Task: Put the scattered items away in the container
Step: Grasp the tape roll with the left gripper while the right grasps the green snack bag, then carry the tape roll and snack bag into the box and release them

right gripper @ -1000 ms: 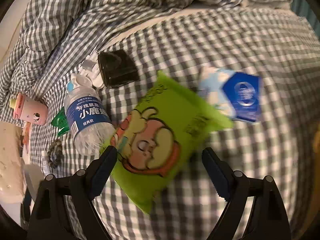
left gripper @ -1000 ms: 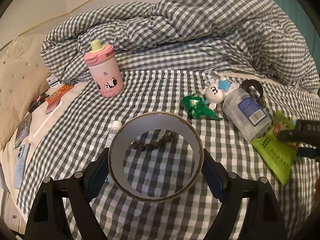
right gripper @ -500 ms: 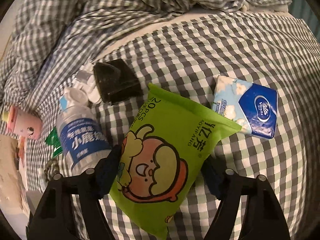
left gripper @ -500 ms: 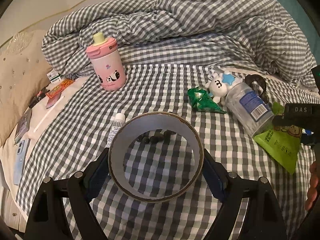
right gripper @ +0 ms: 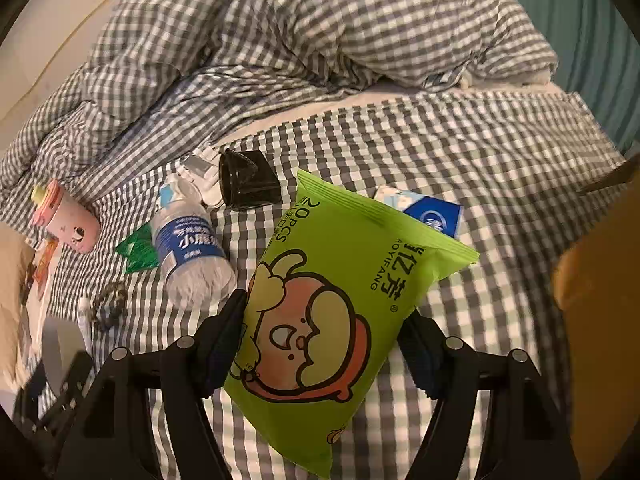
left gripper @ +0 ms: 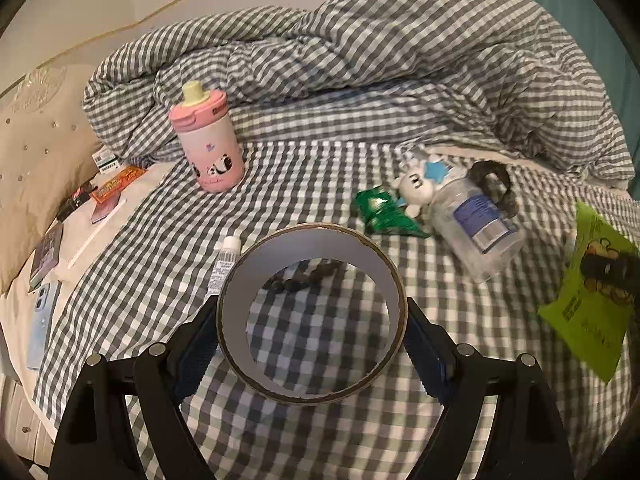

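My left gripper (left gripper: 312,332) is shut on a roll of tape (left gripper: 240,280) and holds it above the checked bed sheet. My right gripper (right gripper: 324,344) is shut on a green wet-wipes pack (right gripper: 340,280), lifted off the bed; that pack also shows at the right of the left wrist view (left gripper: 592,300). On the bed lie a pink panda bottle (left gripper: 206,140), a water bottle (left gripper: 476,224), a green wrapper (left gripper: 380,214), a white plush toy (left gripper: 416,184), a small tube (left gripper: 224,264), dark beads (left gripper: 304,276), a black object (right gripper: 248,180) and a blue tissue pack (right gripper: 436,212).
A crumpled checked duvet (left gripper: 380,60) fills the far side of the bed. A beige pillow (left gripper: 36,152) lies at the left, with a phone (left gripper: 40,320), cards and small packets beside it. An orange-brown surface (right gripper: 600,320) shows at the right edge of the right wrist view.
My right gripper closed on the green wipes pack and lifted it up and back from the bed, uncovering less of the tissue pack. My left gripper, holding the tape roll, drifted slightly.
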A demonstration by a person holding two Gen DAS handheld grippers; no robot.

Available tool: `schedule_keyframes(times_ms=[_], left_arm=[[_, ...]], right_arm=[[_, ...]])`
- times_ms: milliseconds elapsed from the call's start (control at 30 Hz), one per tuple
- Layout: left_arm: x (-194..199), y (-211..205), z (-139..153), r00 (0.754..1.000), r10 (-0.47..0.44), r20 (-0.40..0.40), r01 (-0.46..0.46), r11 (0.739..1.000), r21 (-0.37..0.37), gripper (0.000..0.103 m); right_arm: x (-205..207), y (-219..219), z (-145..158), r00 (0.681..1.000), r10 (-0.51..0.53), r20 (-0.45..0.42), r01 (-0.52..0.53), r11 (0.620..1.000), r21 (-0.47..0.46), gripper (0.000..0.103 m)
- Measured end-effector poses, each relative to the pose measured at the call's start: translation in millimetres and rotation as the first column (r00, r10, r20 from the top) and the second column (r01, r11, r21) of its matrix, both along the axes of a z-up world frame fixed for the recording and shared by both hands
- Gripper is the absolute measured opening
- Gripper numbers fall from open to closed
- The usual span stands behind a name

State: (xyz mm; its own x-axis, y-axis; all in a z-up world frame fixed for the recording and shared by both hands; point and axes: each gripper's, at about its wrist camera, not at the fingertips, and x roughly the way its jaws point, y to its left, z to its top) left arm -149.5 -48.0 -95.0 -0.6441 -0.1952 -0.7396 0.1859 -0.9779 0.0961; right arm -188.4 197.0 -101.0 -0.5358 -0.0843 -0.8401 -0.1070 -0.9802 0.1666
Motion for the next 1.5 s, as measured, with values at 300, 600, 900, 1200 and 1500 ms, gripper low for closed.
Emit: schedule_keyframes(times_ms=[300, 600, 900, 1200, 1500], left_arm=[[20, 34, 45, 0.998, -0.066, -0.016, 0.067, 0.998, 0.02, 0.087], [51, 75, 91, 0.989, -0.14, -0.051, 0.142, 0.989, 0.042, 0.087], [77, 166, 129, 0.943, -0.317, -0.104, 0.324, 0.944, 0.059, 0.087], [92, 250, 131, 0.884, -0.455, -0.107, 0.462, 0.886, 0.045, 0.087], [104, 318, 123, 0.818, -0.564, -0.108, 0.568, 0.823, 0.004, 0.087]], right_arm=[[43, 12, 37, 0.999, 0.029, -0.035, -0.029, 0.999, -0.014, 0.071], [100, 45, 90, 0.994, 0.025, -0.109, -0.027, 0.999, -0.018, 0.071], [161, 129, 137, 0.983, -0.09, -0.163, 0.085, 0.996, -0.039, 0.071], [195, 221, 123, 0.954, -0.269, -0.131, 0.268, 0.963, -0.024, 0.071], [204, 290, 89, 0.923, -0.378, -0.064, 0.377, 0.926, -0.037, 0.072]])
